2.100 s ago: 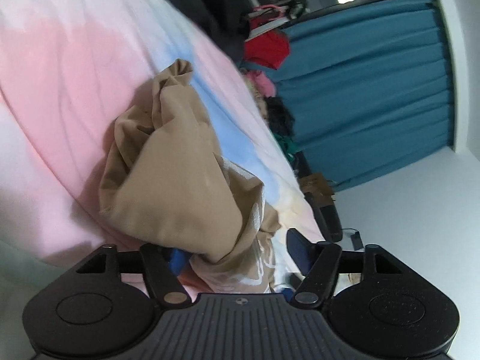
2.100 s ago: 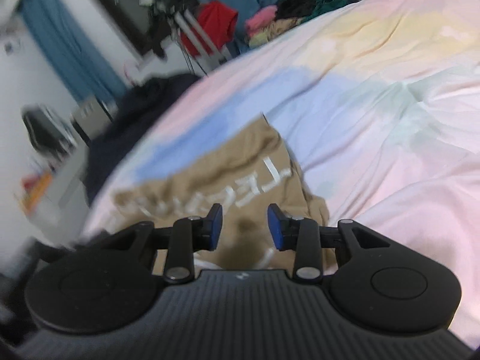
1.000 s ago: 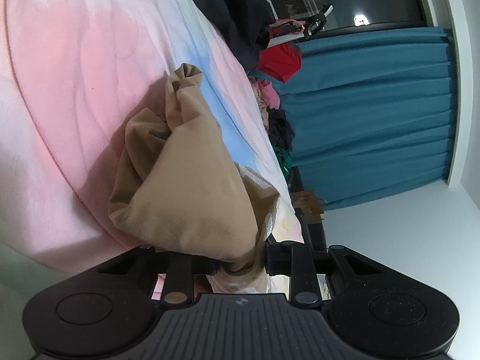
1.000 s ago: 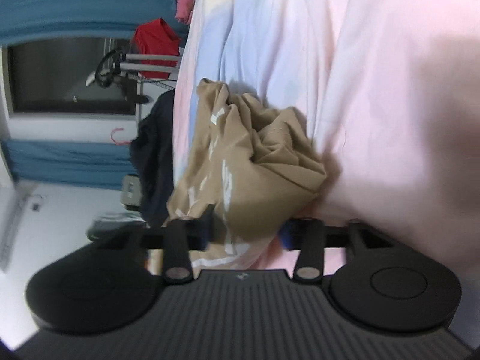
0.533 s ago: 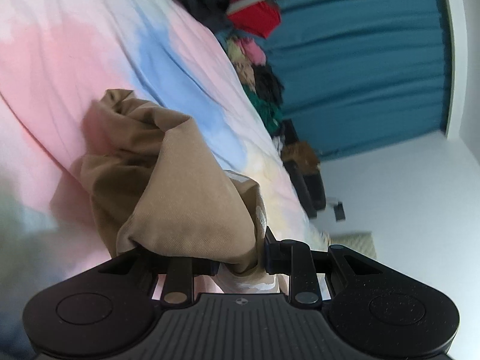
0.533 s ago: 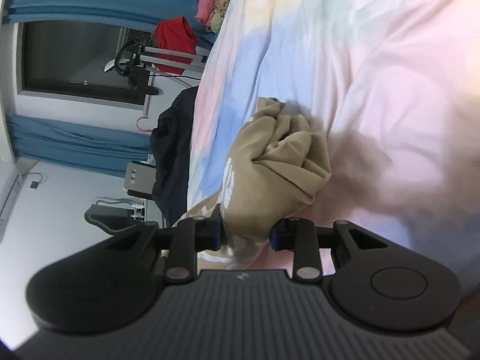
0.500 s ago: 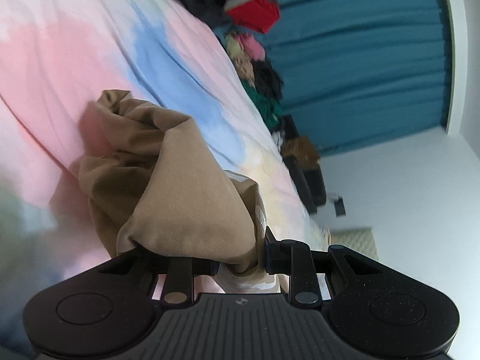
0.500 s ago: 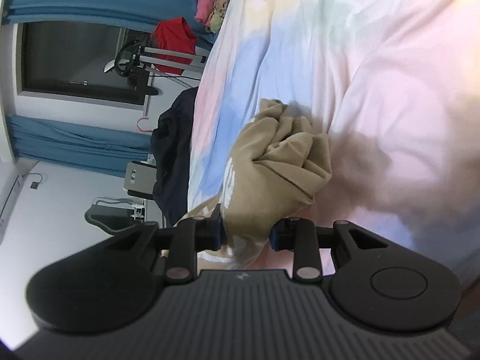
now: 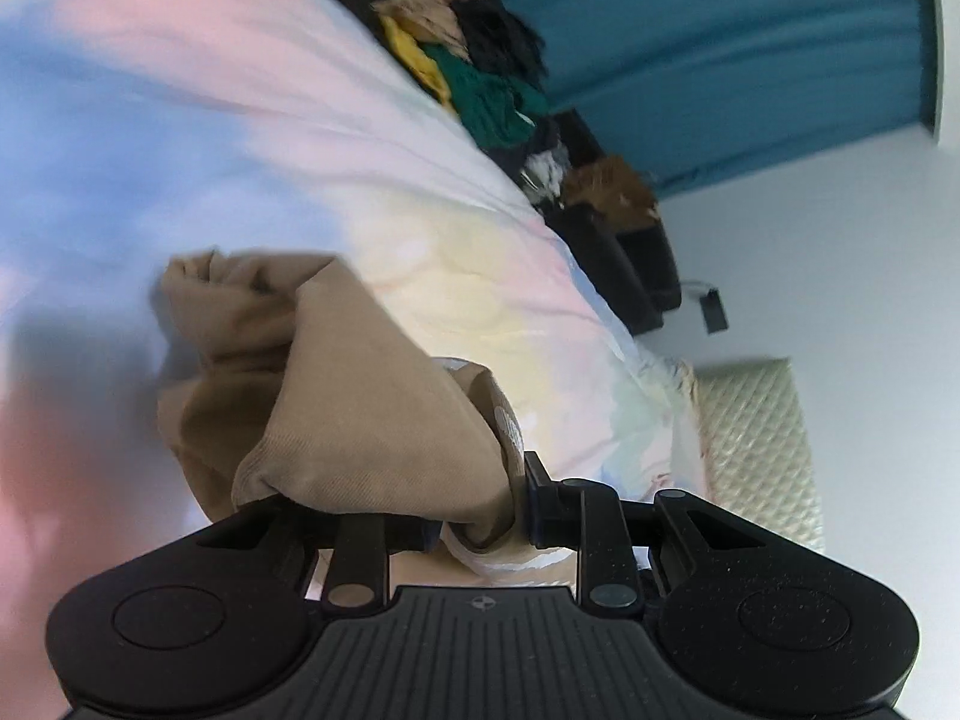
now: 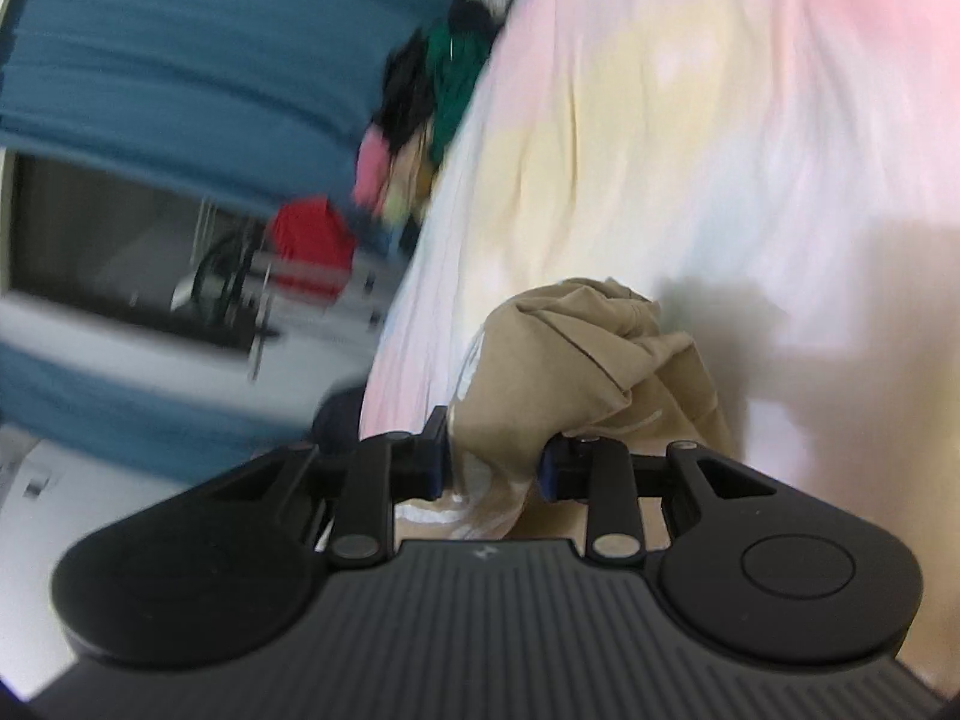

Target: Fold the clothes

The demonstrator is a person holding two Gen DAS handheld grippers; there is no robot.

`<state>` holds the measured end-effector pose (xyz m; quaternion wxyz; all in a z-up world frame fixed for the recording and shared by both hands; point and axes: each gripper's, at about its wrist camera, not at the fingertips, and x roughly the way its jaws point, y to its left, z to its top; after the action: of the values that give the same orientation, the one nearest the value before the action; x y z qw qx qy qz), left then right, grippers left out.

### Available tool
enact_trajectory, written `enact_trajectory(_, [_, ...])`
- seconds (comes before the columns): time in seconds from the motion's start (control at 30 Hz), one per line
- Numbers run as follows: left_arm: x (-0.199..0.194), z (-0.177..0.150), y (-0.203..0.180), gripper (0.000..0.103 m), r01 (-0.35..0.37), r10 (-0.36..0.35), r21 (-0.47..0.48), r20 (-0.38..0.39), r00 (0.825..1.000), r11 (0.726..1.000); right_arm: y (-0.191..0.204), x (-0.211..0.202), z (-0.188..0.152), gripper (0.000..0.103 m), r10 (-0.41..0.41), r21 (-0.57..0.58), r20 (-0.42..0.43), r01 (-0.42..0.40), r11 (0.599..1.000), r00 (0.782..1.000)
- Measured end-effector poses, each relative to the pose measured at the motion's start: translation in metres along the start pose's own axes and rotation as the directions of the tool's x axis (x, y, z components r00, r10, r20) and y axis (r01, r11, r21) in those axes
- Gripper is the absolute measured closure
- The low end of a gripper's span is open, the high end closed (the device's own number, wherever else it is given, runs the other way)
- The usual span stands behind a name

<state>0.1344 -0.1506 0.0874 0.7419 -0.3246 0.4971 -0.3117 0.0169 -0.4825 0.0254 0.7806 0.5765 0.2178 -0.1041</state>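
Left wrist view shows your left gripper (image 9: 474,516) clamped on the tan shirt (image 9: 336,396), the right gripper (image 10: 492,468) pinching it too, so it hangs bunched above the bedspread (image 9: 252,120), with no fold yet visible.

Grippers: 2. The left gripper (image 9: 477,516) and the right gripper (image 10: 493,468), each with 2 fingers, both clamped on cloth.

Tan garment (image 9: 336,396): 1, bunched, with white print; seen in both wrist views.

Pastel bedsheet (image 9: 240,120): 1, in pink, blue and yellow patches.

Teal curtain (image 9: 720,60): 1 in the left wrist view; 2 blurred blue bands in the right wrist view, above and below a dark window (image 10: 120,246), 1.

Clothes heap (image 9: 462,60) at the bed's far edge: 1 pile; pieces cannot be counted exactly, though pink, yellow, green and black show.

Red item (image 10: 309,249): 1.

Quilted cream panel (image 9: 756,450): 1.
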Motion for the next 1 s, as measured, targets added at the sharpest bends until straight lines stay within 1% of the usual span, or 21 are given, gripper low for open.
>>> enact_trajectory(0.07, [0.035,0.028,-0.034,0.076,0.018,-0.018,0.051,0.01,1.0,0.999,0.016,0.009,0.038,0.071,0.001,-0.038,0.075,0.002,0.999,0.997])
enact_trajectory(0.17, [0.084,0.061,-0.083,0.076,0.018,-0.029,0.192,0.053,0.998,0.981,0.035,0.022,0.085,0.071,0.017,-0.102,0.198,0.003,0.995,0.98])
enact_trajectory(0.2, [0.097,0.066,-0.094,0.076,0.005,-0.023,0.237,0.073,0.997,0.972,0.037,0.029,0.093,0.071,0.006,-0.128,0.231,0.024,0.991,0.973])
enact_trajectory(0.27, [0.124,0.066,-0.106,0.075,-0.047,0.018,0.296,0.1,0.995,0.954,0.038,0.044,0.107,0.071,-0.018,-0.171,0.29,0.07,0.983,0.957])
enact_trajectory(0.3, [0.137,0.064,-0.109,0.075,-0.075,0.043,0.319,0.108,0.993,0.945,0.03,0.056,0.11,0.071,-0.042,-0.172,0.296,0.097,0.98,0.954])
enact_trajectory(0.37, [0.166,0.057,-0.098,0.075,-0.124,0.089,0.368,0.112,0.99,0.921,0.013,0.076,0.112,0.071,-0.087,-0.173,0.302,0.145,0.974,0.949])
enact_trajectory(0.43, [0.188,0.042,-0.073,0.075,-0.166,0.138,0.406,0.097,0.986,0.899,-0.013,0.084,0.097,0.071,-0.117,-0.163,0.275,0.167,0.972,0.954])
enact_trajectory(0.47, [0.187,0.028,-0.054,0.075,-0.172,0.153,0.407,0.081,0.985,0.897,-0.026,0.087,0.09,0.071,-0.132,-0.158,0.261,0.178,0.971,0.956])
enact_trajectory(0.57, [0.195,-0.002,-0.011,0.075,-0.196,0.192,0.444,0.054,0.98,0.874,-0.066,0.098,0.068,0.071,-0.177,-0.144,0.219,0.211,0.967,0.96])
enact_trajectory(0.63, [0.193,-0.018,0.01,0.073,-0.198,0.201,0.47,0.046,0.979,0.86,-0.093,0.105,0.053,0.071,-0.206,-0.136,0.19,0.233,0.963,0.96])
enact_trajectory(0.67, [0.191,-0.024,0.015,0.071,-0.202,0.207,0.477,0.043,0.977,0.855,-0.104,0.108,0.046,0.071,-0.217,-0.132,0.177,0.241,0.961,0.96])
enact_trajectory(0.77, [0.186,-0.032,0.015,0.069,-0.229,0.233,0.526,0.06,0.971,0.819,-0.111,0.101,0.039,0.069,-0.201,-0.116,0.162,0.221,0.968,0.966])
enact_trajectory(0.8, [0.183,-0.034,0.01,0.066,-0.24,0.243,0.546,0.067,0.968,0.803,-0.105,0.092,0.036,0.069,-0.202,-0.129,0.169,0.225,0.966,0.965])
enact_trajectory(0.83, [0.18,-0.036,0.004,0.06,-0.248,0.252,0.566,0.072,0.965,0.786,-0.098,0.082,0.033,0.069,-0.203,-0.141,0.176,0.229,0.963,0.963])
enact_trajectory(0.87, [0.176,-0.038,-0.005,0.044,-0.247,0.256,0.588,0.07,0.964,0.771,-0.091,0.073,0.03,0.068,-0.204,-0.153,0.182,0.233,0.96,0.962])
enact_trajectory(0.9, [0.172,-0.041,-0.014,0.031,-0.247,0.259,0.608,0.07,0.963,0.755,-0.085,0.064,0.027,0.064,-0.205,-0.166,0.189,0.237,0.957,0.96])
enact_trajectory(0.93, [0.167,-0.045,-0.021,0.026,-0.25,0.259,0.624,0.078,0.963,0.74,-0.078,0.055,0.025,0.061,-0.206,-0.178,0.196,0.241,0.954,0.959])
enact_trajectory(0.97, [0.16,-0.049,-0.029,0.021,-0.251,0.256,0.641,0.087,0.963,0.725,-0.071,0.046,0.022,0.051,-0.206,-0.19,0.202,0.245,0.951,0.957])
enact_trajectory(1.0, [0.147,-0.057,-0.037,0.019,-0.249,0.246,0.661,0.1,0.964,0.708,-0.065,0.036,0.019,0.036,-0.207,-0.202,0.209,0.249,0.947,0.956])
